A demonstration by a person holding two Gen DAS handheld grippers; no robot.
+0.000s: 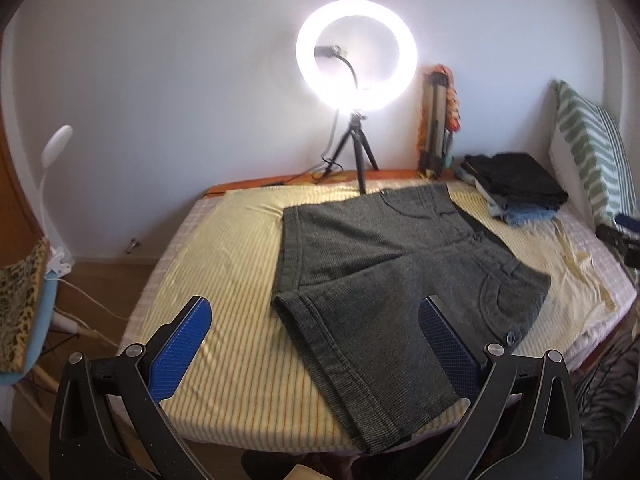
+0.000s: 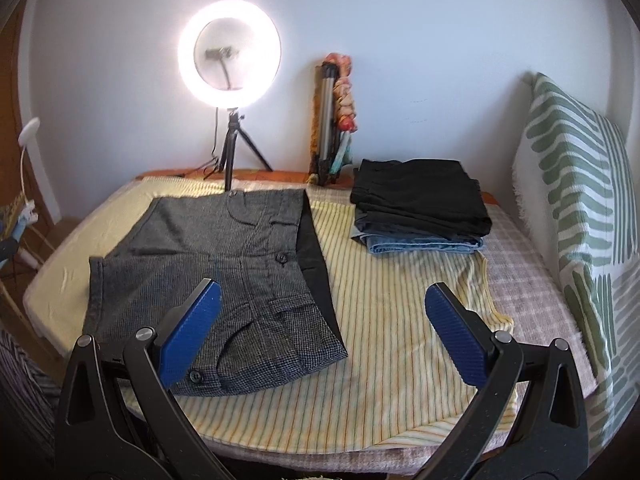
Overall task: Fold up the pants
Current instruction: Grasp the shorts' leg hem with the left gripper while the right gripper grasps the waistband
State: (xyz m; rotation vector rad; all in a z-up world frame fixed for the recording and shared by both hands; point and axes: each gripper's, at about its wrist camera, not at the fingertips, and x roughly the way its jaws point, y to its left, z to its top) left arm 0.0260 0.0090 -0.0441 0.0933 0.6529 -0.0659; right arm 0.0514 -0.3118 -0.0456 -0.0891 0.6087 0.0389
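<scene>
Both tongs wide apart, empty | L tongs (image 1: 314, 322) & R tongs (image 2: 322, 306) above flat grey pants (image 1: 384, 264)

The pants (image 2: 216, 276) lie spread flat on the sheet (image 2: 384, 320) covering the bed (image 2: 532, 288), toward its left half. To their right, at the far side of the bed, sits a stack of folded clothes (image 2: 420, 208). A pillow (image 2: 580, 216) stands upright against the wall at the bed's right edge. Behind the pants, at the far edge, a ring light (image 2: 230, 52) stands on a tripod; a folded tripod (image 2: 328, 120) leans on the wall between it and the stack. Both tongs hang above the near edge, the left tongs (image 1: 316, 344) over a pant leg, the right tongs (image 2: 322, 328) over the waistband corner and sheet.
</scene>
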